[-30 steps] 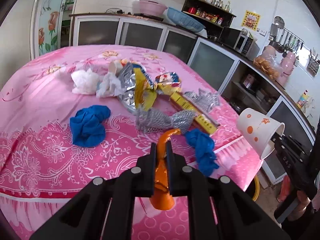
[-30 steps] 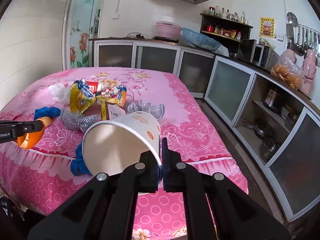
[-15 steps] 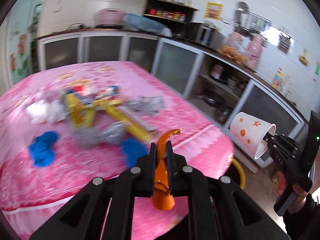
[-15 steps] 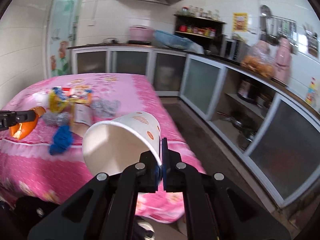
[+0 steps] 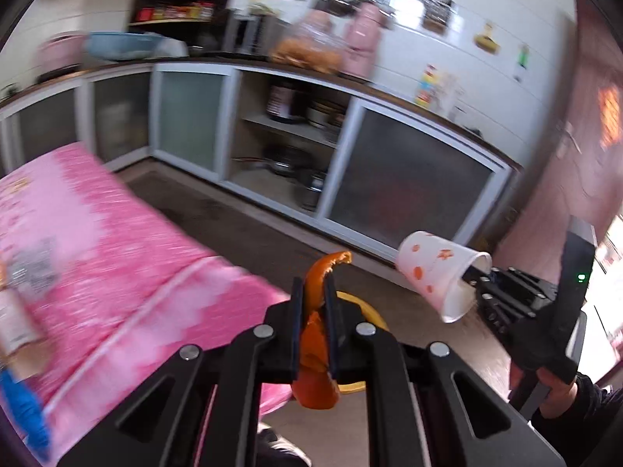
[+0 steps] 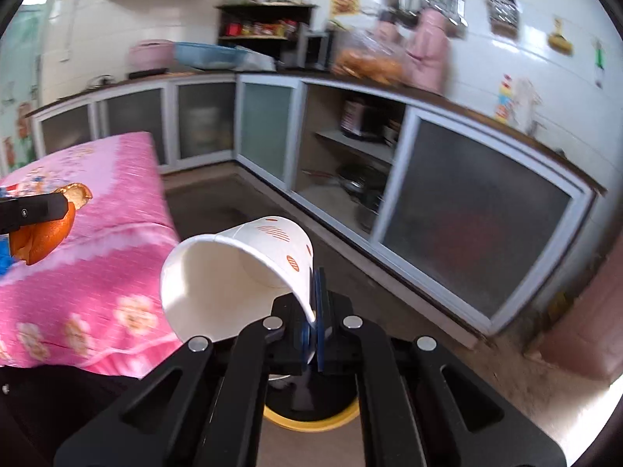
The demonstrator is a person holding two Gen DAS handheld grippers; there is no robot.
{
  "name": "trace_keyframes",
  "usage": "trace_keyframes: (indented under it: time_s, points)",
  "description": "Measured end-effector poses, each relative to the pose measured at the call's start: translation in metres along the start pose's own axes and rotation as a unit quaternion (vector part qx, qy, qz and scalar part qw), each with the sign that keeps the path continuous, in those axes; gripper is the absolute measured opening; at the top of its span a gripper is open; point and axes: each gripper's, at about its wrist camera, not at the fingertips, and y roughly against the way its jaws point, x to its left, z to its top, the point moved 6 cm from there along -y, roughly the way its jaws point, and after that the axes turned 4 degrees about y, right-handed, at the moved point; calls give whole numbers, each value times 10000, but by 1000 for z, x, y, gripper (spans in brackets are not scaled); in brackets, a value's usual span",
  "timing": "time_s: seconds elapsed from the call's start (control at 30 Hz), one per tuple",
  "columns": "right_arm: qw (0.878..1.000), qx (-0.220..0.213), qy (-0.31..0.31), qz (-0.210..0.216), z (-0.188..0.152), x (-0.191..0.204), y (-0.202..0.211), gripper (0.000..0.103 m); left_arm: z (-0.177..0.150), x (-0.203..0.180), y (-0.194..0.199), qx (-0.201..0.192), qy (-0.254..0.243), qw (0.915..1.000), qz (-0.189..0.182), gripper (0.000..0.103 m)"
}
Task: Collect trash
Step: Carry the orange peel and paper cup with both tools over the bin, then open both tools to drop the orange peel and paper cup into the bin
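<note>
My left gripper [image 5: 313, 292] is shut on a piece of orange peel [image 5: 316, 354], held past the corner of the pink-clothed table [image 5: 128, 264]. The peel also shows in the right wrist view [image 6: 43, 229], at the far left over the table. My right gripper [image 6: 314, 307] is shut on the rim of a white paper cup with orange dots [image 6: 237, 272], tipped on its side. The cup also shows in the left wrist view [image 5: 440, 272], to the right of the peel. A yellow-rimmed bin [image 6: 311, 416] sits on the floor below the cup, mostly hidden by my right gripper. Its rim [image 5: 373, 315] shows behind my left gripper.
Leftover trash lies blurred at the table's left edge: a blue crumpled piece [image 5: 23, 412] and a wrapper [image 5: 15, 323]. Kitchen cabinets [image 6: 467, 210] with glass doors run along the wall across a strip of bare floor [image 5: 241, 225].
Both grippers have swung right, away from the table's trash pile toward the floor beside the table. The yellow-rimmed bin has come into view beneath them. Both still hold their items.
</note>
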Motion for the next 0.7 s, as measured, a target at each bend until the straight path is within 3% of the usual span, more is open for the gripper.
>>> trace_keyframes:
  time_s: [0.23, 0.57, 0.63, 0.7]
  points:
    - [9976, 572, -372, -149, -45, -38, -53, 2, -13, -46, -83, 474, -309, 9977, -363, 9]
    - [9907, 1213, -605, -125, -83, -52, -134, 3, -16, -45, -175, 905, -307, 9954, -108, 10]
    - [9874, 1490, -513, -131, -90, -50, -148, 5, -17, -41, -182, 939, -265, 9952, -31, 29]
    - [9842, 1705, -431, -226, -101, -51, -157, 12, -15, -35, -183, 772, -146, 9968, 133, 85]
